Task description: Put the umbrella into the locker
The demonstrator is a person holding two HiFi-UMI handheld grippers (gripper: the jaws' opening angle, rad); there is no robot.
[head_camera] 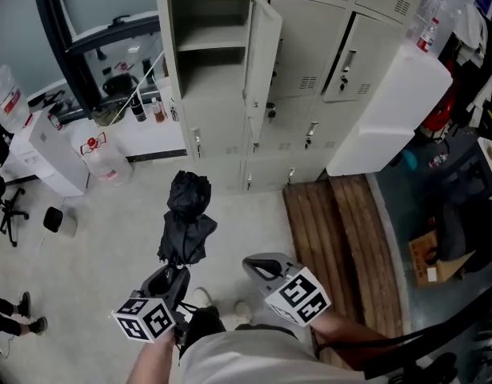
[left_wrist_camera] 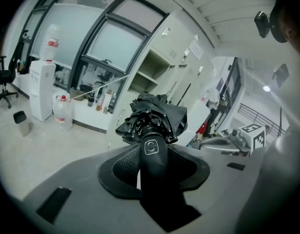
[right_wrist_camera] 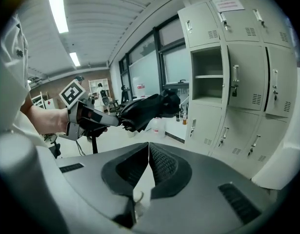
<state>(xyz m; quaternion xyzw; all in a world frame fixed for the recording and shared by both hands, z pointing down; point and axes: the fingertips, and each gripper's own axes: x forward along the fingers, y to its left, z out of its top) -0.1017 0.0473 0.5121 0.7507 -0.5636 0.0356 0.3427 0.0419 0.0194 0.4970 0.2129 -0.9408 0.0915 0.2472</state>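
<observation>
Checker: Location of umbrella (head_camera: 187, 218)?
Recorder: Folded, black, carried above the floor (head_camera: 102, 230) in front of the locker bank (head_camera: 306, 50), well apart from it. Far end points toward the lockers.
Checker: State of left hand-held gripper (head_camera: 175, 277)?
Recorder: Clamped on the umbrella's handle (left_wrist_camera: 152, 152); pads press it from both sides.
Checker: State of right hand-held gripper (head_camera: 252, 265)?
Recorder: Jaws together at the tips, nothing between them. Held near the left one.
Checker: Locker itself?
Recorder: One upper compartment (head_camera: 206, 74) has its door (head_camera: 263, 50) swung open, with a shelf (head_camera: 210, 45) inside. The umbrella is outside it.
</observation>
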